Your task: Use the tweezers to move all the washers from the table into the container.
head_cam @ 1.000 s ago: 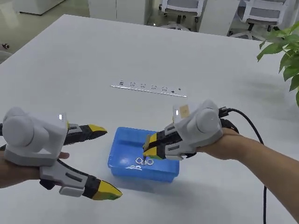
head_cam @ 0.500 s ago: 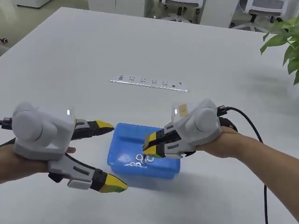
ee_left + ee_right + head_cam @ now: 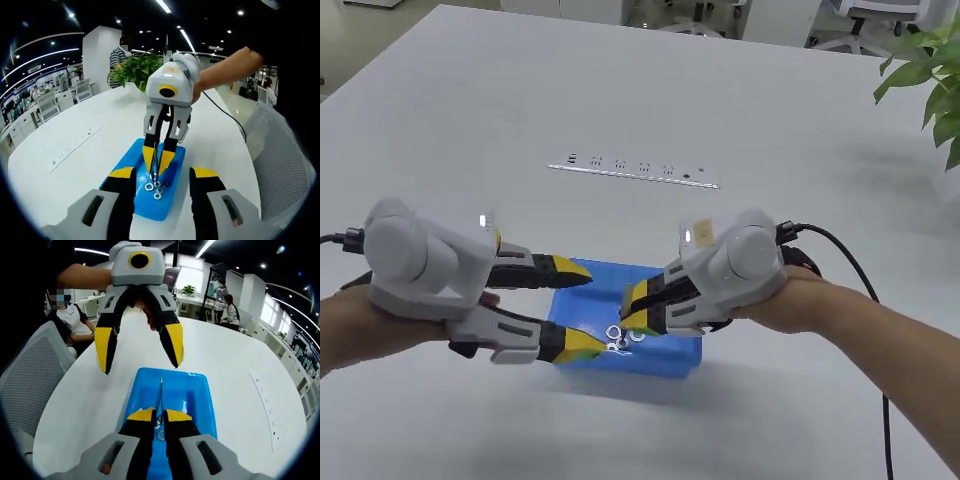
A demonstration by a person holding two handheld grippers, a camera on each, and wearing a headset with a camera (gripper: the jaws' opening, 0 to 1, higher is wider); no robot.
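A shallow blue container [image 3: 665, 353] sits on the white table, and several metal washers [image 3: 619, 339] lie in it. My right gripper [image 3: 638, 308] hovers over the container, shut on thin metal tweezers [image 3: 161, 392] whose tips point down at the washers [image 3: 154, 188]. The tweezers [image 3: 155, 162] stand nearly upright between its yellow-tipped fingers. My left gripper [image 3: 578, 307] is open at the container's left end, one finger [image 3: 567, 269] over the far rim, the other [image 3: 581, 343] at the near rim. Nothing sits between its jaws.
A white power strip [image 3: 632, 172] lies flat on the table beyond the container. Green plant leaves [image 3: 928, 88] reach in at the far right edge. A black cable [image 3: 865, 290] trails from the right gripper. Office chairs stand past the table's far edge.
My left gripper has moved right, up to the container's left end, its open jaws now around that end. The right gripper has stayed over the container with the tweezers.
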